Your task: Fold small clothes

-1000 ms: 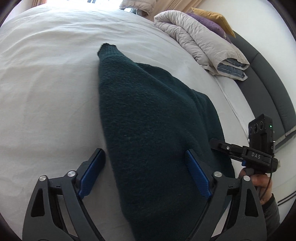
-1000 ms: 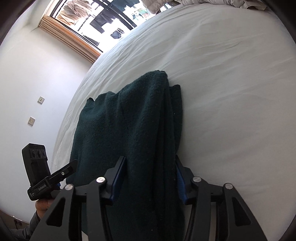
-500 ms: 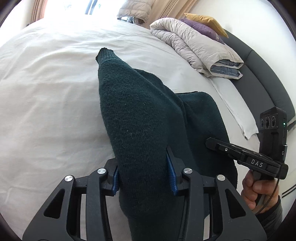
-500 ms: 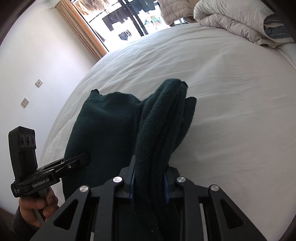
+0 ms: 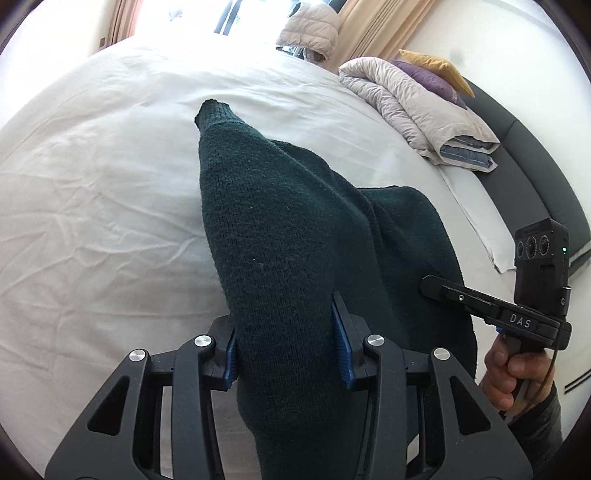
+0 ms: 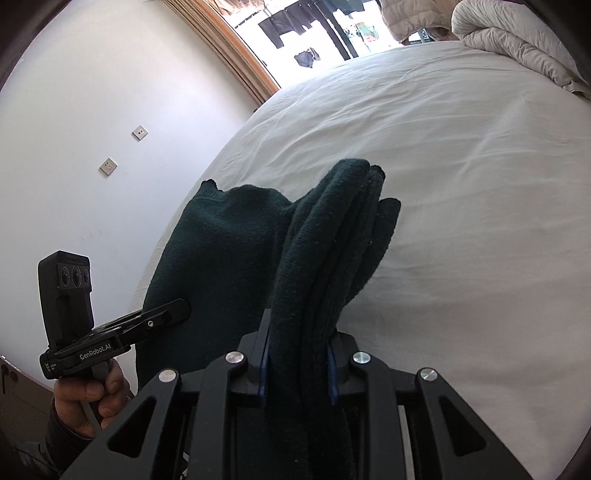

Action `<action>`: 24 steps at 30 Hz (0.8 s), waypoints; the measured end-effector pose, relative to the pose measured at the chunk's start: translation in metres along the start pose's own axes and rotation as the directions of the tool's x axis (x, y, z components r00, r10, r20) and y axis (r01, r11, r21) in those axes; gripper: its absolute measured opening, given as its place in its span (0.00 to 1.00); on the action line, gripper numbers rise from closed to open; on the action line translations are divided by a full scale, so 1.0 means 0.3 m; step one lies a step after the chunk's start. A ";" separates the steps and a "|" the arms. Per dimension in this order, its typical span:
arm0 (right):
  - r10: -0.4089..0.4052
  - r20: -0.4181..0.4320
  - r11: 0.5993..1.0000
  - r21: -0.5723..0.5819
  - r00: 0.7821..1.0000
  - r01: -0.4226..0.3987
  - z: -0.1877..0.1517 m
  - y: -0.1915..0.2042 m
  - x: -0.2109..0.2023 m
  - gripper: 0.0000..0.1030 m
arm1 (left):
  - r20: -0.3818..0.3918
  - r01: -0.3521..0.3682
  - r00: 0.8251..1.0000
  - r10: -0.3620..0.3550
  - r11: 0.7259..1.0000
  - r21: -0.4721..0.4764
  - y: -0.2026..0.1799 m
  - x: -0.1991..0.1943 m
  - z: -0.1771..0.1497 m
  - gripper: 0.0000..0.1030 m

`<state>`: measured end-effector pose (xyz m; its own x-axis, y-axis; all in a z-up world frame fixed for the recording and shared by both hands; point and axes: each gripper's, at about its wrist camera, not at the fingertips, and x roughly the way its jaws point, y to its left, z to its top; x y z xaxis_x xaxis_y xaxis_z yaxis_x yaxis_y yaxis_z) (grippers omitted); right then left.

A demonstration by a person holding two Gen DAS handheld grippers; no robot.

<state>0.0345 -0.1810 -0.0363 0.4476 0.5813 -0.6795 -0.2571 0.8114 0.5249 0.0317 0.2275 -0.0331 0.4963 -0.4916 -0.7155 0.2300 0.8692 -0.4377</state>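
A dark green knit sweater lies lengthwise on the white bed sheet, its near end lifted off the bed. My left gripper is shut on a thick fold of that near end, blue pads pressing both sides. In the right wrist view my right gripper is shut on another bunched part of the sweater, which hangs in ridges ahead of it. Each gripper shows in the other's view beside the cloth: the right gripper and the left gripper, each in a hand.
A folded beige duvet with purple and yellow pillows sits at the bed's far right, by a dark grey headboard. A window and a white wall border the bed sheet.
Both grippers went from open around the sweater's near edge to shut on it. They then drew back and rose, lifting that end off the bed.
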 end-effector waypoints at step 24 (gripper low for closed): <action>-0.148 0.257 0.984 0.135 0.955 0.116 -0.234 -0.070 -0.135 0.70 | 0.258 -0.181 0.952 0.164 0.982 0.045 0.032 -0.195 -0.194 0.74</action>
<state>-0.0384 -0.2174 -0.0557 0.6858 0.4195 -0.5947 -0.0856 0.8580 0.5065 -0.0440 0.2617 -0.0272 0.7258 -0.3125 -0.6128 0.1740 0.9453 -0.2759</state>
